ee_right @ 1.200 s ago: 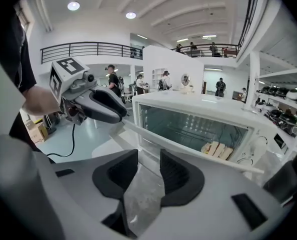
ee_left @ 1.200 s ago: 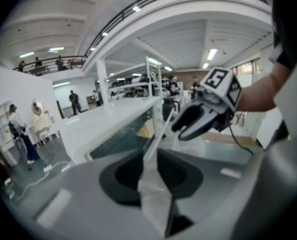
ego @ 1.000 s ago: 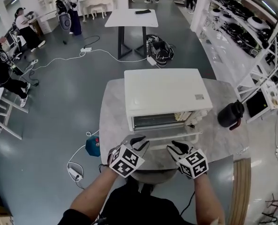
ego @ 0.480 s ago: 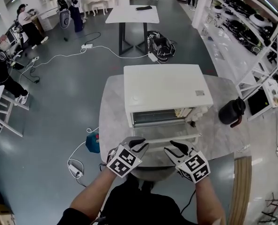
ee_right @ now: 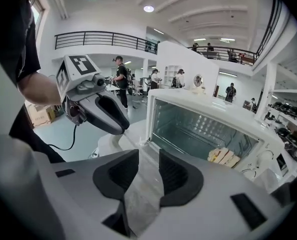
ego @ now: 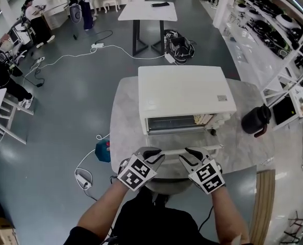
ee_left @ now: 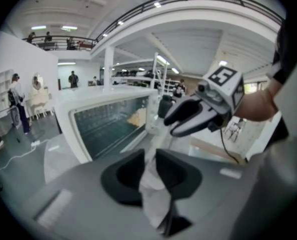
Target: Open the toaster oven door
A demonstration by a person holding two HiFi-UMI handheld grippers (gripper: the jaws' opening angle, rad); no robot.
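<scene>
While the round marble table (ego: 122, 129) fills the middle of the head view, the white toaster oven (ego: 184, 92) stands toward its far side with its mouth facing the person. Its door (ego: 188, 141) is already down, lying about flat in front of the opening, and its handle (ego: 174, 151) runs along the near edge. A black jug (ego: 255, 120) sits on the table to the right of the oven, apart from it. Both tools meet the handle side by side. The left gripper (ego: 154, 153) is clamped on the handle's left end; its jaws have just been closing, and the pale bar fills the narrow gap between them. The right gripper (ego: 190, 155) has jaws apart, just closing a little, with the door's near edge between them. Slices of bread (ego: 202, 119) lie inside the oven at the right.
</scene>
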